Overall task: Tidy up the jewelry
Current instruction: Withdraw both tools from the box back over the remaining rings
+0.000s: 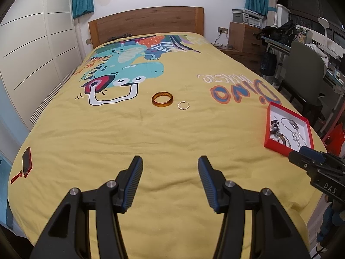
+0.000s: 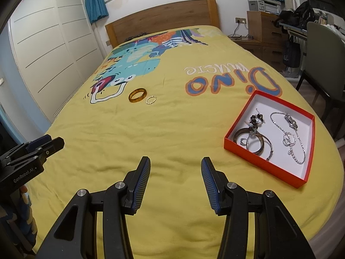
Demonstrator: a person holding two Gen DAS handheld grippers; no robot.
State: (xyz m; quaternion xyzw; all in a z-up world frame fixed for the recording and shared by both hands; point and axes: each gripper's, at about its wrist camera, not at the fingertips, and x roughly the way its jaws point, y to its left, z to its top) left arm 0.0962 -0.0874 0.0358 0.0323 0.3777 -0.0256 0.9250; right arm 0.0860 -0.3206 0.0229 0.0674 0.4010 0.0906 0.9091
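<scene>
An amber bangle (image 1: 162,99) (image 2: 138,95) and a thin gold ring-shaped bracelet (image 1: 183,105) (image 2: 151,100) lie side by side on the yellow bedspread (image 1: 151,133) (image 2: 172,129). A red box (image 1: 270,127) (image 2: 231,142) with a white inside sits at the right, holding dark hoops, a beaded piece and silver chains (image 2: 291,138). My left gripper (image 1: 170,164) is open over bare cover, well short of the bangle. My right gripper (image 2: 175,165) is open too, left of the box. Nothing is between either pair of fingers.
A red phone (image 1: 27,161) lies near the bed's left edge. White wardrobe doors (image 1: 38,49) stand at the left, a wooden headboard (image 1: 148,23) at the back. A nightstand (image 1: 243,36), a desk and a grey chair (image 1: 306,64) crowd the right side.
</scene>
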